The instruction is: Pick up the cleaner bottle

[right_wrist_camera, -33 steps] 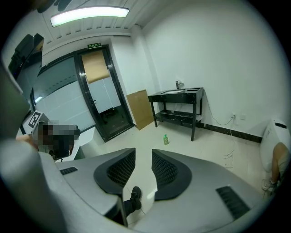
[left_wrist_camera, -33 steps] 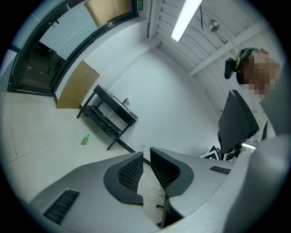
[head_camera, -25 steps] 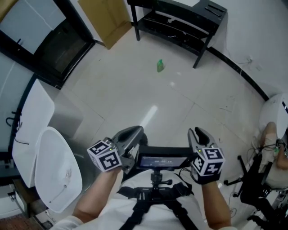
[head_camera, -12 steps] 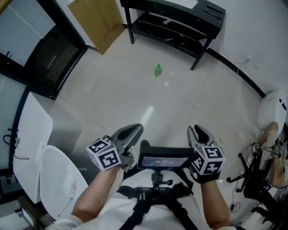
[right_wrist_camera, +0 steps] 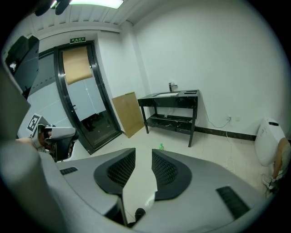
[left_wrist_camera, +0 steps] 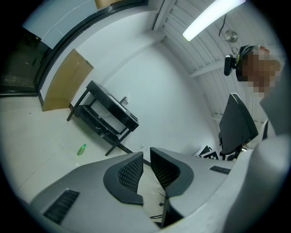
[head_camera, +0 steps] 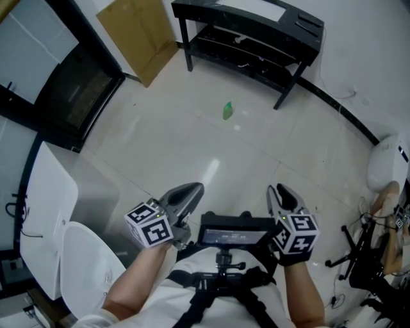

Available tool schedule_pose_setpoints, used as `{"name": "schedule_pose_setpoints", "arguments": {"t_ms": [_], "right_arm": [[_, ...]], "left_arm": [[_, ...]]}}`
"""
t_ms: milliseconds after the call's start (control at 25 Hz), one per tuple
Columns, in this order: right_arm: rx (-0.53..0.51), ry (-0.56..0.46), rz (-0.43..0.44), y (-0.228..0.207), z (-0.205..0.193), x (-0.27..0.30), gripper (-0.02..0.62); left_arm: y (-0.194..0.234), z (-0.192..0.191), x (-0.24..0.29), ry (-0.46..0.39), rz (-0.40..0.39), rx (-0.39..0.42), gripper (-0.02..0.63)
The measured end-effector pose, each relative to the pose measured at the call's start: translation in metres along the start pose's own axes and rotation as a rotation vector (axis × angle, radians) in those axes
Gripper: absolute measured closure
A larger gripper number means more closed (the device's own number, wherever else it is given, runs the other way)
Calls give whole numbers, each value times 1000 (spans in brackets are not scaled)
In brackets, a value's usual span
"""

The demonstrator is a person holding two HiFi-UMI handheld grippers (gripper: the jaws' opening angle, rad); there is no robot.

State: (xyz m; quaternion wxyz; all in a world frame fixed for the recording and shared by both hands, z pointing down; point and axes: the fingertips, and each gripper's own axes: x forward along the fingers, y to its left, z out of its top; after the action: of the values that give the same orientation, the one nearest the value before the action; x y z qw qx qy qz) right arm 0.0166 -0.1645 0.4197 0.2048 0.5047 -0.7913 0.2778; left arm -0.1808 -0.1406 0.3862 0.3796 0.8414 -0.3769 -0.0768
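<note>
left gripper: jaws a narrow gap apart, empty | right gripper: same, empty | green bottle: on floor, well ahead, near black table | progress: nothing grasped; approach, grip and lift all remain

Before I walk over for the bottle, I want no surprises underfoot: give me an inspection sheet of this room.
Surface: pale glossy tiled floor, lamp glare mid-room.
Job's things: small green cleaner bottle on the floor, short of the black two-tier metal table.
Clutter: brown cardboard sheet leaning by the door; white curved panels at left.
Grippers: left gripper and right gripper both open, empty, far from the bottle.
Cables: thin cord to a wall socket behind the table.
Surroundings: dark glass door, white walls.
</note>
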Motion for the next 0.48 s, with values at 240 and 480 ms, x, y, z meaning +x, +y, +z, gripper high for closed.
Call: {"name": "schedule_pose_setpoints", "arguments": {"t_ms": [240, 480], "right_arm": [[-11, 25, 31, -18, 11, 29, 486], [-47, 60, 101, -49, 31, 75, 486]], "left_arm": [[14, 10, 24, -3, 35, -8, 558], [31, 22, 59, -25, 103, -28, 558]]}}
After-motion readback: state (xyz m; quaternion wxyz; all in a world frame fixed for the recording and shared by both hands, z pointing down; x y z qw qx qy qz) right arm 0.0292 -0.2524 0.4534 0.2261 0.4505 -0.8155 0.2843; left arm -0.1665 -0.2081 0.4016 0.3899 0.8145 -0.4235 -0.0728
